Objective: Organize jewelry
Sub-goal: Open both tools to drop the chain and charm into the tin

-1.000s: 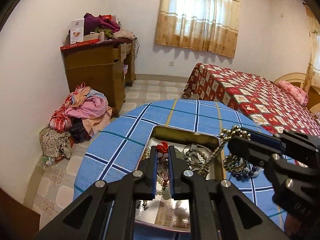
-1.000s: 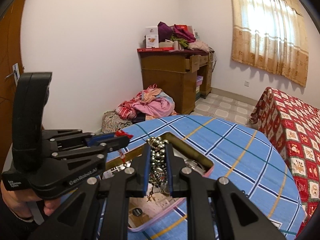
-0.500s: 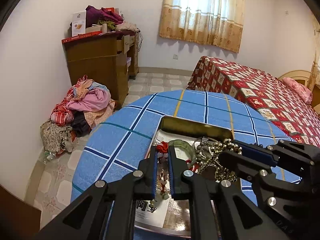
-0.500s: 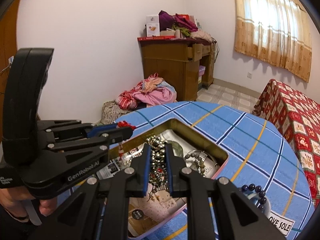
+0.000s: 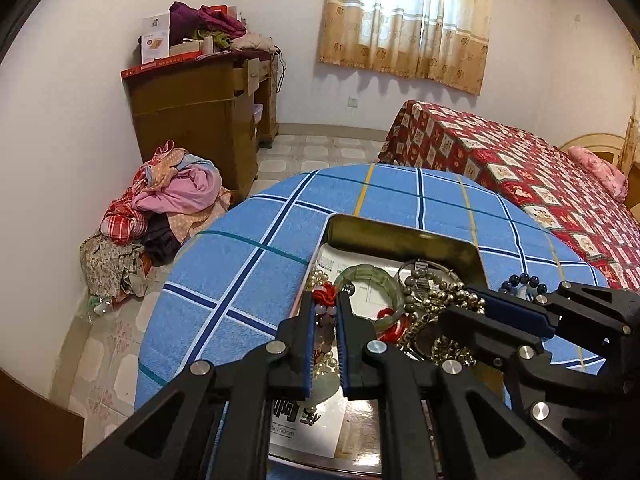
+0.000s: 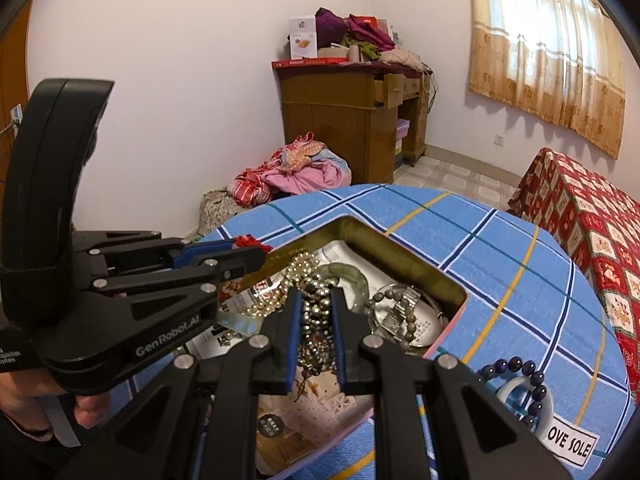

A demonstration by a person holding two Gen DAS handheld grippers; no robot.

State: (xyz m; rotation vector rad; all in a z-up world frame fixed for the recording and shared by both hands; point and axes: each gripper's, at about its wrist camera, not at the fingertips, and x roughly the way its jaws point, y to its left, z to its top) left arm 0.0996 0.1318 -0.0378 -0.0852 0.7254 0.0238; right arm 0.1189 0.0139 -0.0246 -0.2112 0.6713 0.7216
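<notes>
Bedroom surroundings are seen: a bed, a wooden cabinet and heaped clothes beyond a round table covered in blue checked cloth. Near the table's front edge an open tin is filled with jewelry. Both tools have been lowered since a second ago, so the tin is now seen closer beneath them. The left hand-held gripper is nearly shut on a strand with a red tassel and pale beads. The right hand-held gripper is nearly shut on a cluster of metallic beads, hanging into the tin. Both pieces appear about to be laid inside. A dark bead bracelet is left on the cloth by the table's right edge.
</notes>
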